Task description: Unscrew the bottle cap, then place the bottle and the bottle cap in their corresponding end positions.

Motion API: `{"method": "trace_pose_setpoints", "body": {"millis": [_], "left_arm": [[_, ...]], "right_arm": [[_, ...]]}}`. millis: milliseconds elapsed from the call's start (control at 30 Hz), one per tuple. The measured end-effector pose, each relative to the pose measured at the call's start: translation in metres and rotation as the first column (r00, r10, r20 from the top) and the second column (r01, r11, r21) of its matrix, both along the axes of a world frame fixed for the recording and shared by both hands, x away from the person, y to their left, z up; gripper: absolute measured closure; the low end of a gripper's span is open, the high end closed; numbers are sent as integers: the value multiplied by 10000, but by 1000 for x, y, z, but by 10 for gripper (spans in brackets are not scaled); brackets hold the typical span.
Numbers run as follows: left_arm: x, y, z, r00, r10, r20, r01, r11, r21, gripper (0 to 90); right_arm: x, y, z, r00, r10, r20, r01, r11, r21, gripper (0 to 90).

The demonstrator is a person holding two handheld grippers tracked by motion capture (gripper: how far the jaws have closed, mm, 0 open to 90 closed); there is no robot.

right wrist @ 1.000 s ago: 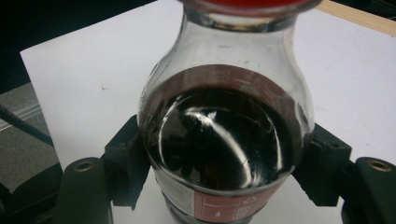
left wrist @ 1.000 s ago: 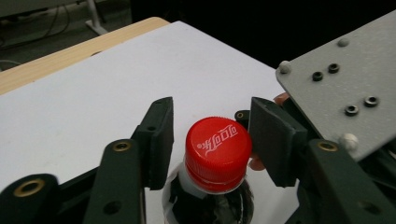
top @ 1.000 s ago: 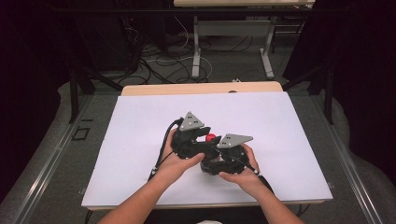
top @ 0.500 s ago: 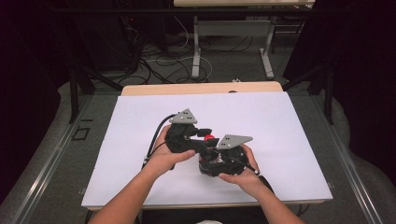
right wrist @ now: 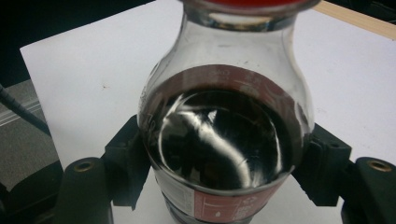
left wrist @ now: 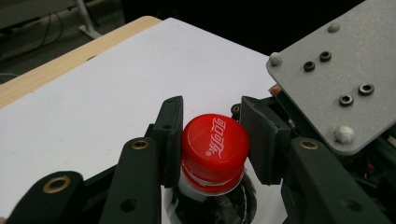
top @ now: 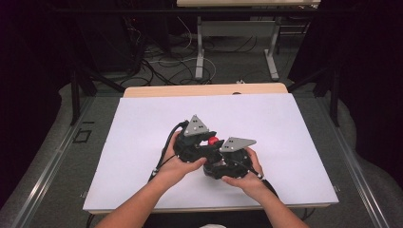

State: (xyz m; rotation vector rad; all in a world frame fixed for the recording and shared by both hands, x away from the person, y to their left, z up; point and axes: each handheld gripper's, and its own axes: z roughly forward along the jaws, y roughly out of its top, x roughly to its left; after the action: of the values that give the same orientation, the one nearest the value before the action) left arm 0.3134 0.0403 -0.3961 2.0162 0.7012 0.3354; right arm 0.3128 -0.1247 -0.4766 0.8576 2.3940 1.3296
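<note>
A dark room with cables on the floor surrounds the counter (top: 142, 90), whose white sheet (top: 285, 128) covers most of the top. Near the sheet's middle, toward the person's edge, stands a cola bottle (right wrist: 224, 135) of dark liquid. The right tongs (top: 223, 164) pinch the bottle's body. Above them, the left tongs (top: 202, 142) pinch its red cap (left wrist: 214, 144) from both sides.
</note>
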Motion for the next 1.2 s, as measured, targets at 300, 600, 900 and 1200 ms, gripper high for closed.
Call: {"method": "trace_pose_setpoints", "body": {"millis": [300, 600, 900, 1200], "left_arm": [[2, 0, 6, 9996, 56, -291, -58, 10000, -59, 610], [5, 10, 14, 9991, 297, -287, -304, 9992, -256, 609], [14, 25, 15, 9957, 746, -551, -760, 9968, -229, 609], [20, 42, 8, 9896, 1271, -674, -1287, 9915, -202, 609]], "right_arm": [[1, -2, 0, 10000, 37, 8, -37, 10000, -67, 298], [3, -4, -1, 9999, -164, -41, 164, 9999, 37, 297], [5, -9, -1, 9989, -471, 58, 471, 9989, 24, 297], [8, -16, 0, 9970, -768, 68, 768, 9970, 89, 298]]}}
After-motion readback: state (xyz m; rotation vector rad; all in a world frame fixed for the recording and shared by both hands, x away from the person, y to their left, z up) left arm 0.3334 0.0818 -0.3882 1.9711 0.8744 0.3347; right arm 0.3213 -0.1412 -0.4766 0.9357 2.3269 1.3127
